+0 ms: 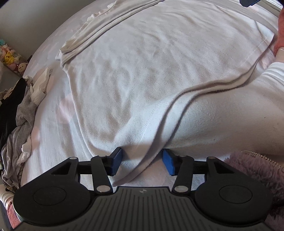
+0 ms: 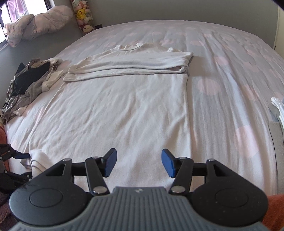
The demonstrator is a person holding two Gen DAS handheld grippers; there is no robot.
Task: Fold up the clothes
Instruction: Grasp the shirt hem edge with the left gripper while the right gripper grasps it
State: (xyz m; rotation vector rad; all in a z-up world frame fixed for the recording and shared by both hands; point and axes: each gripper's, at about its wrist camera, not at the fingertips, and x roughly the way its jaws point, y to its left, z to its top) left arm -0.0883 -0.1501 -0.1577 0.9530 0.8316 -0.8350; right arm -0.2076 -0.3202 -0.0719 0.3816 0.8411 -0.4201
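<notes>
A white long-sleeved shirt (image 2: 124, 99) lies flat on the bed, its sleeves folded across the chest near the collar (image 2: 127, 61). My right gripper (image 2: 139, 163) is open and empty, just above the shirt's near hem. My left gripper (image 1: 142, 162) is open at the shirt's near left corner, with a raised fold of the hem (image 1: 140, 142) between its blue pads, not pinched. The left gripper also shows at the left edge of the right wrist view (image 2: 16, 156). The shirt fills the left wrist view (image 1: 142, 62).
A pile of grey, black and white clothes (image 2: 26, 83) lies at the bed's left side. The bed sheet (image 2: 230, 80) has pink dots. Folded white items (image 2: 278, 106) sit at the right edge. Plush toys (image 2: 83, 16) and a bundled quilt (image 2: 35, 23) lie beyond the bed.
</notes>
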